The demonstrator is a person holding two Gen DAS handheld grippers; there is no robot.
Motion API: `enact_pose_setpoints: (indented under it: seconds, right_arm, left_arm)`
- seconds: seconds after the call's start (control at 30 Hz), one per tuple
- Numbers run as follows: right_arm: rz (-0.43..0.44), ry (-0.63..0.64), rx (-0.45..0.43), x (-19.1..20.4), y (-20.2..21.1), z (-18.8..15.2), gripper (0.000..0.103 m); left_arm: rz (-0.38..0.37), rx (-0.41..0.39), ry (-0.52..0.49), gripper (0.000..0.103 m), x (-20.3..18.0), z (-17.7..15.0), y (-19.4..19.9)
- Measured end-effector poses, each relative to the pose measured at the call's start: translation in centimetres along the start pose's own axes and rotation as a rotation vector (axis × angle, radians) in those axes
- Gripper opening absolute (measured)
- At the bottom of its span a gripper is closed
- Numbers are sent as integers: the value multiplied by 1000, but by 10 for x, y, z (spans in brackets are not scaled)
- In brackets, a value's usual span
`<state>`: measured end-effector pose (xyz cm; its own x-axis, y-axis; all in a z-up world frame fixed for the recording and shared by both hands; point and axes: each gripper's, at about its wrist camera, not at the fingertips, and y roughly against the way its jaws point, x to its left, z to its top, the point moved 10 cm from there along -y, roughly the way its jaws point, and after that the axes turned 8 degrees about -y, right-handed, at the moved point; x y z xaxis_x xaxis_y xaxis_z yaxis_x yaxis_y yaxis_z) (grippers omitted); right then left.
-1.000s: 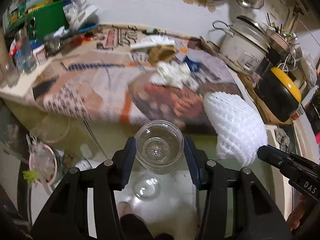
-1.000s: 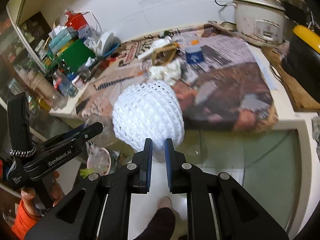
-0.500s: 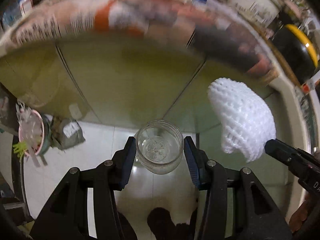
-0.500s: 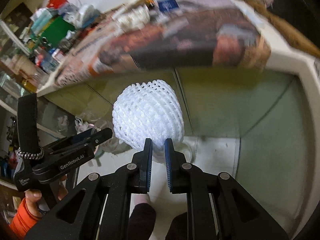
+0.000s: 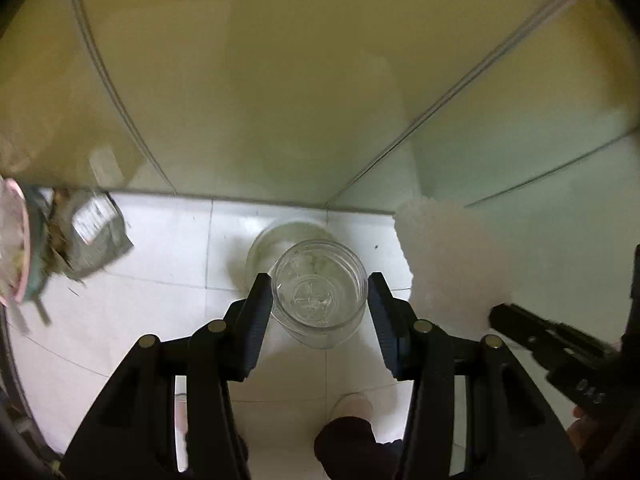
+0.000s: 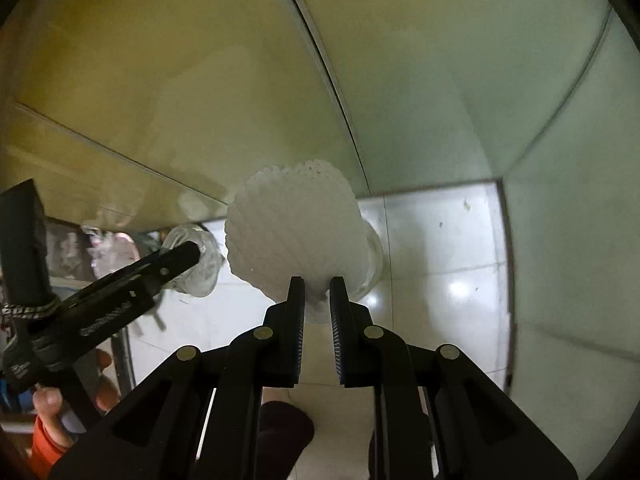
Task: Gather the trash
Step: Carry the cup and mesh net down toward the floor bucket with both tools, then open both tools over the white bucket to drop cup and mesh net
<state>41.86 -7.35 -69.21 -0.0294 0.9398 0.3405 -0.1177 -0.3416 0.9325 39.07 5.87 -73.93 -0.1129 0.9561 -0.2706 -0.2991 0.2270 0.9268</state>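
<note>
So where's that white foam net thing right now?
The white foam net is pinched in the right hand-held gripper, above the tiled floor, just right of the glass jar in the left hand-held gripper.

White tile floor (image 5: 168, 248) w/ a grey packet (image 5: 98, 236) lying on it at left.

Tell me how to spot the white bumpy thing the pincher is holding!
Look above the pale tiled floor, in front of the yellowish cabinet doors. The right gripper pinches the bottom of a puffy white foam net, held up in the air. Unlike the see-through glass jar in the left gripper beside it, it is solid white, soft-looking and woven like a honeycomb.
</note>
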Motion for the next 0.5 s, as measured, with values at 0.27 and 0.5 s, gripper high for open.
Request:
enact_pose_setpoints:
  seconds: [0.27,0.5]
  right_arm:
    - [-34,2,59,-21,-99,-5,13]
    - [-78,101,56,-5,-110,0,32]
  left_arm:
    - [-43,42,37,48,26,-17,-109]
    - [-49,81,-7,52,23,-17,-128]
